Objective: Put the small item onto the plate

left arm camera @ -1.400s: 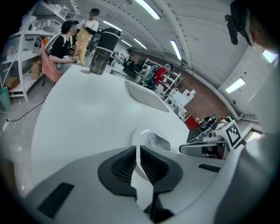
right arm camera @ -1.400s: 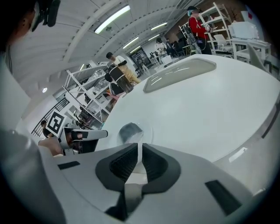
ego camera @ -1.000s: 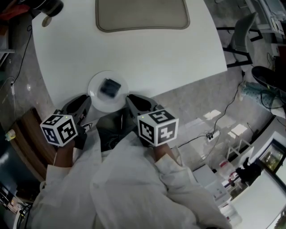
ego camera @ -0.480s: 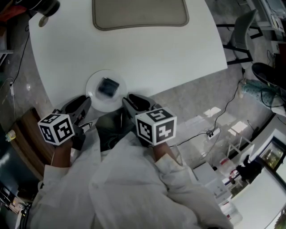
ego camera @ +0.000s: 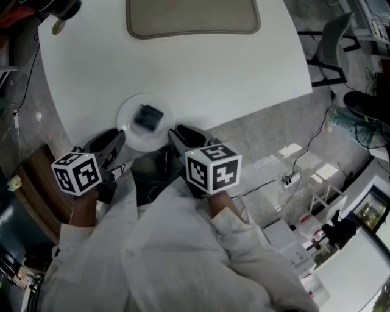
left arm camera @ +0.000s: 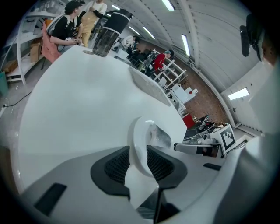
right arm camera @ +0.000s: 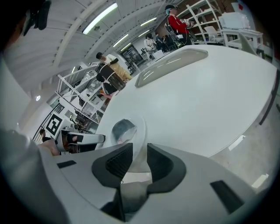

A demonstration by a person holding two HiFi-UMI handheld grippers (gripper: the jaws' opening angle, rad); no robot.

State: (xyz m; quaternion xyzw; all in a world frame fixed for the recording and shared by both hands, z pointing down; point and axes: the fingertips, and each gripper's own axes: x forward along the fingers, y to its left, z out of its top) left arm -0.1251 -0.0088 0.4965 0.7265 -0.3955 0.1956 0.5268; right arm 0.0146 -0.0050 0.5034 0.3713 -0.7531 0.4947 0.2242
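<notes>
A small white plate (ego camera: pixel 129 133) sits at the near edge of the white table (ego camera: pixel 201 67), with a small dark wrapped item (ego camera: pixel 148 117) lying on it. My left gripper (ego camera: pixel 117 139) is at the plate's near-left rim and my right gripper (ego camera: pixel 177 133) at its near-right rim. In the left gripper view the plate's rim (left arm camera: pixel 138 131) stands between the shut jaws of the left gripper (left arm camera: pixel 139 151), the item (left arm camera: pixel 159 136) just beyond. In the right gripper view the rim (right arm camera: pixel 139 127) likewise fills the narrow gap of the right gripper (right arm camera: pixel 140 151), with the item (right arm camera: pixel 122 130) behind it.
A grey mat (ego camera: pixel 192 17) lies at the table's far side. A dark jug (left arm camera: pixel 109 33) stands at the far left corner. People stand by shelves beyond the table. Stone floor with cables and a chair (ego camera: pixel 332 52) lies to the right.
The plate and both grippers have shifted very slightly left in the head view. The item stays on the plate and both grips look unchanged.
</notes>
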